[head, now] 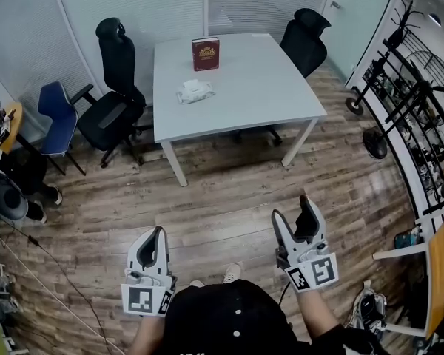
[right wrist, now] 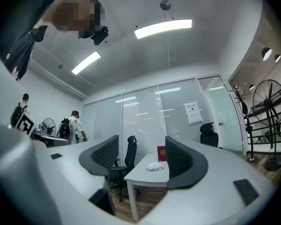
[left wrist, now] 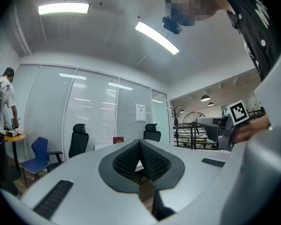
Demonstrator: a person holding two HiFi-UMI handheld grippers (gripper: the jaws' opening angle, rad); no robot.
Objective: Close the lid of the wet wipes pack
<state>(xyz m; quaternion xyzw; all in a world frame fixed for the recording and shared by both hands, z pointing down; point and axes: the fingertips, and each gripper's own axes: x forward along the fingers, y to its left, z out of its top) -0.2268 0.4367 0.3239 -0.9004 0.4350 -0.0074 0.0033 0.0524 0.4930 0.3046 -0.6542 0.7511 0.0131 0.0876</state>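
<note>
At the left edge of the head view, a small round wooden table (head: 12, 121) stands beside a blue chair (head: 58, 109), and next to that is a black office chair (head: 115, 87). Behind them, a glass partition with closed blinds (head: 133, 6) runs along the top of the frame. A wood-plank floor (head: 229, 191) fills the middle.

In the upper centre is a white square worktop (head: 266, 87). The wet wipes pack (head: 194, 91) lies on its left half, a pale, crumpled shape too small to show how its lid sits. A red box (head: 206, 54) stands upright just behind the pack, nearer the partition. A second black chair (head: 305, 39) is tucked at the worktop's far right corner.

At lower left, the left gripper (head: 157, 235) is held over the floor with its jaws pressed together and nothing between them. At lower centre-right, the right gripper (head: 292, 209) has its jaws wide apart and empty. In the right gripper view, the pack (right wrist: 155, 166) and the box (right wrist: 161, 153) show between the jaws but far off. Both grippers are well apart from the worktop.

Along the right edge are a black metal rack (head: 422, 124) and a floor fan (head: 375, 143).
</note>
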